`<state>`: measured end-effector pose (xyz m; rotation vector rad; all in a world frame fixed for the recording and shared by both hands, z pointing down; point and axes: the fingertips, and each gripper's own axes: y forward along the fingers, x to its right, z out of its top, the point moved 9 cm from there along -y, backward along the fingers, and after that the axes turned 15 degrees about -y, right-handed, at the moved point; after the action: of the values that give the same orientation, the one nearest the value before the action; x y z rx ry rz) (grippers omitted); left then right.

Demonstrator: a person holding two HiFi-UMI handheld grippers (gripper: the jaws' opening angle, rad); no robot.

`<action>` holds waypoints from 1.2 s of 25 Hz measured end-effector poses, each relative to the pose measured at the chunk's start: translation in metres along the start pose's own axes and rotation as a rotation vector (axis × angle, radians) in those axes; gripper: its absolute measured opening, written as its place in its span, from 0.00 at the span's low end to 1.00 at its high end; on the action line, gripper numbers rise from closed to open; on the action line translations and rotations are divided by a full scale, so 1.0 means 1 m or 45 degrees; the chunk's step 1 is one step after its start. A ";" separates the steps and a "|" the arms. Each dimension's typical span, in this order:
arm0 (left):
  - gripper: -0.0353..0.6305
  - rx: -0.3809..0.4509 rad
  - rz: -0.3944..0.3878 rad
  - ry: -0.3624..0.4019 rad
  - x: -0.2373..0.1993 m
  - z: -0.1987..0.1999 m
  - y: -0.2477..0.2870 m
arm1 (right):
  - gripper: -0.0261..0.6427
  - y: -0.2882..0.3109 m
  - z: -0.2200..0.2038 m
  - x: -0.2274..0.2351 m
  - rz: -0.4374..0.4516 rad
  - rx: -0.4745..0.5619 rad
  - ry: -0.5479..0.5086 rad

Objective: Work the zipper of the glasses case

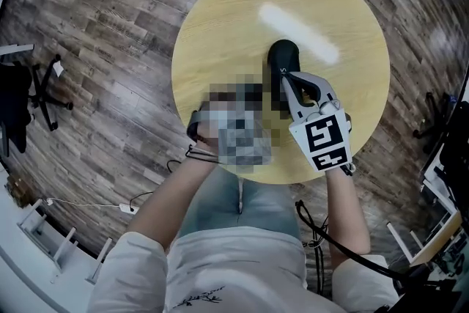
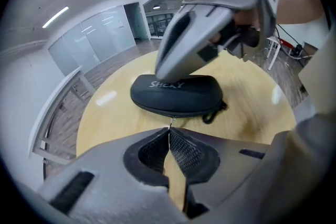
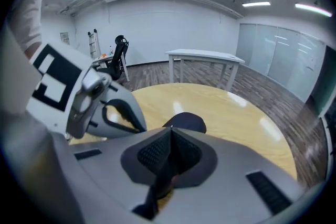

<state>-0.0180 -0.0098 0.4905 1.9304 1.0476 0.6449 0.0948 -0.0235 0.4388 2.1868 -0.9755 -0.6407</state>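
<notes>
At six o'clock of the stiff-looking glasses case [image 2: 176,93], my left tool [image 2: 169,132] pinches the tiny zipper pull [image 2: 169,125]; my closed right tool [image 3: 171,132] pins its top.

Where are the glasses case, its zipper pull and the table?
glasses case [image 2: 177,96]: left gripper view, middle of its black shell.
zipper pull [image 2: 170,123]: left gripper view, metal tab under the case's seam.
table [image 1: 220,18]: head view, bare wooden top.

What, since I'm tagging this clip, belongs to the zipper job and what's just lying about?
Job:
- case
- zipper pull, pinched in the left tongs
- right tongs, shut, on the case
- round table

Lying about:
- chair
- white table
</notes>
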 end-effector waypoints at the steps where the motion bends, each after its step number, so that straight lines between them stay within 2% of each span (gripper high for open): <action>1: 0.07 -0.002 0.009 0.035 -0.011 0.004 0.002 | 0.03 0.000 0.000 -0.001 -0.004 -0.002 -0.019; 5: 0.07 -0.015 0.029 0.194 -0.045 0.023 0.017 | 0.03 0.001 -0.001 0.002 0.025 -0.004 0.003; 10: 0.07 -0.049 -0.016 0.207 -0.056 0.032 0.026 | 0.03 0.001 0.000 0.003 0.056 -0.003 0.010; 12: 0.06 -0.048 -0.037 0.185 -0.051 0.025 0.024 | 0.03 -0.004 0.003 -0.001 0.084 -0.016 -0.024; 16: 0.06 -0.042 -0.038 0.126 -0.050 0.015 0.018 | 0.03 -0.008 0.009 -0.038 0.260 -0.036 -0.062; 19: 0.06 -0.056 -0.038 0.112 -0.046 0.010 0.008 | 0.03 -0.012 0.002 -0.051 0.165 -0.070 -0.109; 23: 0.06 -0.075 -0.063 0.115 -0.030 0.000 -0.012 | 0.03 -0.024 -0.010 -0.035 0.122 -0.058 0.023; 25: 0.06 -0.074 -0.099 0.071 -0.017 -0.006 -0.020 | 0.03 -0.029 -0.013 -0.030 0.107 -0.066 0.038; 28: 0.06 -0.070 -0.179 -0.047 0.000 -0.018 -0.024 | 0.03 -0.033 -0.020 -0.028 0.148 -0.089 0.079; 30: 0.06 -0.083 -0.211 -0.085 0.014 -0.027 -0.025 | 0.03 -0.034 -0.025 -0.030 0.199 -0.111 0.119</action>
<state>-0.0407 0.0210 0.4844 1.7754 1.1178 0.5121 0.1090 0.0269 0.4359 2.0223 -1.0379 -0.4944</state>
